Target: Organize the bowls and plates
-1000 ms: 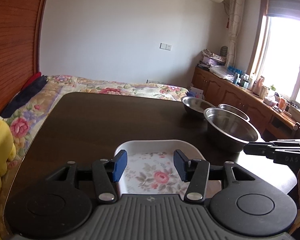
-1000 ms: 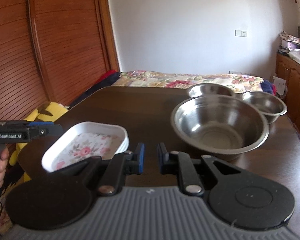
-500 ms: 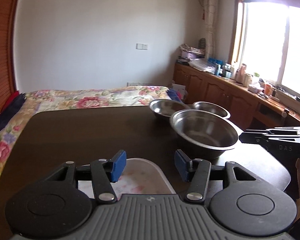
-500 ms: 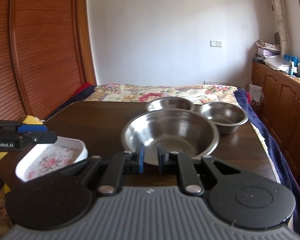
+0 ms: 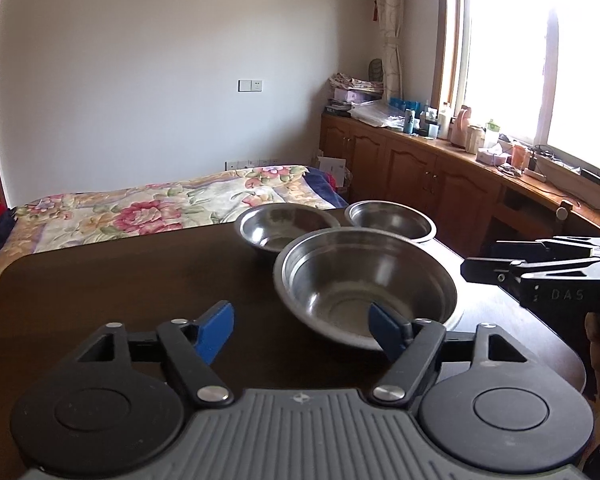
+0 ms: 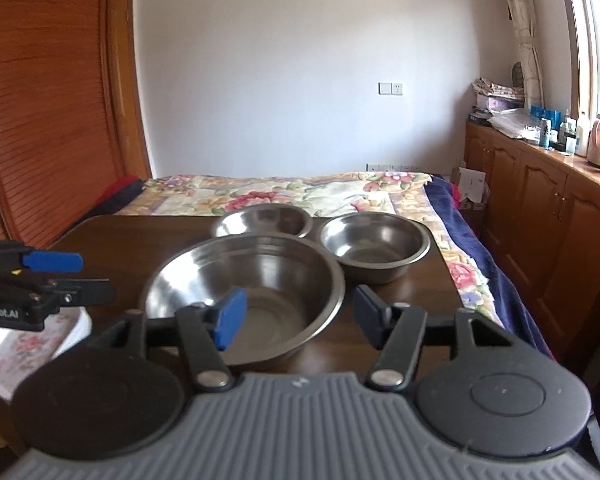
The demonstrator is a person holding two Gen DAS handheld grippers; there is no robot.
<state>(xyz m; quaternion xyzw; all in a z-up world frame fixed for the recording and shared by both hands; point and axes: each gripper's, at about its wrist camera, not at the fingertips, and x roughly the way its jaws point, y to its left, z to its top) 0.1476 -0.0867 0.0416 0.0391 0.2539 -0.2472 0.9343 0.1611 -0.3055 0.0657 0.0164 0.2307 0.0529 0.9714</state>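
Both claws have just spread wide and hold nothing. The right claw (image 6: 296, 320) has swung from the flowered dish (image 6: 28, 344), now at its left, to the big bowl (image 6: 244, 288) straight ahead, probably the next pickup. The left claw (image 5: 300, 330) faces it too. Two smaller bowls (image 6: 374, 246) sit beyond.

A home bedroom. A bed (image 6: 284, 196) with a floral quilt stands at the far wall, beyond the dark wooden worktop (image 5: 112, 280). Low wooden cabinets (image 5: 416, 168) crowded with bottles run under the curtained window (image 5: 540, 52) on the right; a slatted wooden wardrobe (image 6: 44, 100) stands left.
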